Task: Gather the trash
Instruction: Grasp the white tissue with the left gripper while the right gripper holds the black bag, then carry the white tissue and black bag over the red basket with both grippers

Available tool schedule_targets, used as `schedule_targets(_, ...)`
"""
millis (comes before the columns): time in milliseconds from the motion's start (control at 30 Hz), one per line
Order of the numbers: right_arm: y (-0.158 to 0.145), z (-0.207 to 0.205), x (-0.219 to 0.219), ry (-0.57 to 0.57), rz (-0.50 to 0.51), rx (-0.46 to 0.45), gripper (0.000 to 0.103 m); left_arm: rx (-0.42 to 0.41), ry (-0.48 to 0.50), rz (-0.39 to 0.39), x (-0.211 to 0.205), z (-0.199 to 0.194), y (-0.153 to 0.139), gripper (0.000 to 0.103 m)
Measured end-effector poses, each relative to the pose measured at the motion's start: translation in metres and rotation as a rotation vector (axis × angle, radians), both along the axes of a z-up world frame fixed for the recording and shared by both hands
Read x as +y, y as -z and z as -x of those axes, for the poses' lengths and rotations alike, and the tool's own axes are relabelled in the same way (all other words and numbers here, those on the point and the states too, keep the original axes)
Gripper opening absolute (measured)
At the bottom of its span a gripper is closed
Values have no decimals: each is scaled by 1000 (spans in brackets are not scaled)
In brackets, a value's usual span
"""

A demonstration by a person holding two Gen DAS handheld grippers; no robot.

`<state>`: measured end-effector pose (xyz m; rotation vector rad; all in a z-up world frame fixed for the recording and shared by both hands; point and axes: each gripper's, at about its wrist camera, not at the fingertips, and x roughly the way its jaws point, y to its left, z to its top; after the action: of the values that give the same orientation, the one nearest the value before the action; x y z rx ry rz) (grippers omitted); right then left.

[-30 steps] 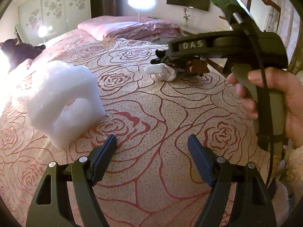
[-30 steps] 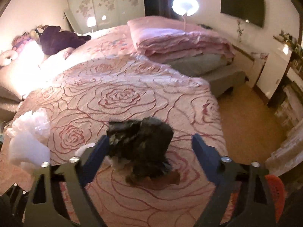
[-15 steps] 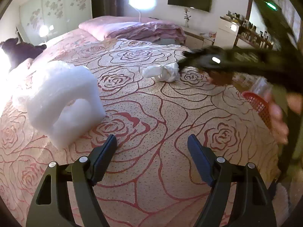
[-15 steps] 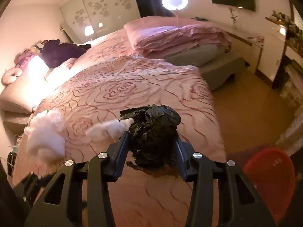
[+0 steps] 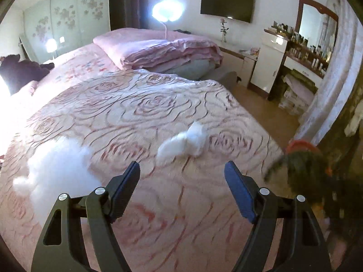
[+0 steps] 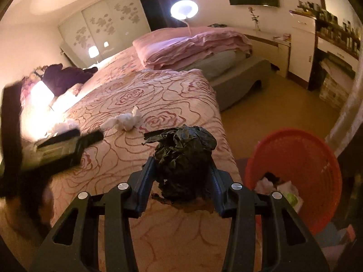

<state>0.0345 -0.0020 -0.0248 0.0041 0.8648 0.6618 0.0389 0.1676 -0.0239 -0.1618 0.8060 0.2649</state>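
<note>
Sitting clamped between right tongs point(image 6: 182, 176): crumpled black bag point(image 6: 183, 161).

The right gripper point(image 6: 182, 182), a black two-finger tool with dark blue pads, clamps a crumpled black plastic bag point(image 6: 181, 156) between both pads and angles downward. The left gripper point(image 5: 182, 192), of the same black build, has its jaws spread wide with nothing between them (its body blurred in the right wrist view)
</note>
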Motion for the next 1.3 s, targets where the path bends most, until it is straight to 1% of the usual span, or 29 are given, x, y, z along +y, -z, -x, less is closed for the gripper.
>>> schedule_targets(67, 2, 0, -7, 13, -7, 7, 43, 17, 0, 5, 3, -15, 2, 74)
schedule_targets(133, 4, 0, -13, 27, -13, 16, 43, 37, -5, 6, 3, -28, 8, 70)
schedule_targets(167, 5, 0, -15, 31, -15, 20, 43, 55, -5, 7, 4, -36, 12, 65)
schedule_targets(200, 6, 1, -17, 34, -19, 24, 43, 69, -2, 7, 3, -42, 16, 63)
schedule_targets(233, 6, 0, -19, 36, -21, 26, 43, 91, 5, 7, 3, -49, 22, 62)
schedule_targets(300, 7, 0, -21, 38, -24, 29, 43, 112, 16, 10, 2, -57, 29, 54)
schedule_targets(333, 7, 0, -22, 39, -25, 30, 43, 116, 20, 4, 1, -60, 31, 53)
schedule_targets(400, 8, -1, -24, 42, -28, 35, 43, 120, 34, -9, -1, -65, 34, 44)
schedule_targets(467, 10, -1, -25, 43, -28, 40, 43, 123, 37, -18, -1, -67, 35, 38)
schedule_targets(600, 14, -1, -24, 40, -28, 49, 43, 108, 49, 1, 2, -64, 33, 31)
schedule_targets(667, 14, 0, -22, 36, -27, 50, 43, 100, 54, 9, 3, -59, 32, 29)
schedule_targets(867, 13, 5, -19, 22, -24, 43, 43, 74, 66, 41, -3, -36, 24, 29)
schedule_targets(1033, 11, 11, -18, 13, -24, 35, 43, 67, 74, 12, -17, -10, 18, 29)
schedule_targets(1200, 8, 20, -17, 5, -17, 20, 43, 62, 59, 15, -23, 12, 15, 29)
schedule_targets(1300, 7, 27, -18, -2, -17, 18, 43, 53, 60, 3, -29, 27, 12, 29)
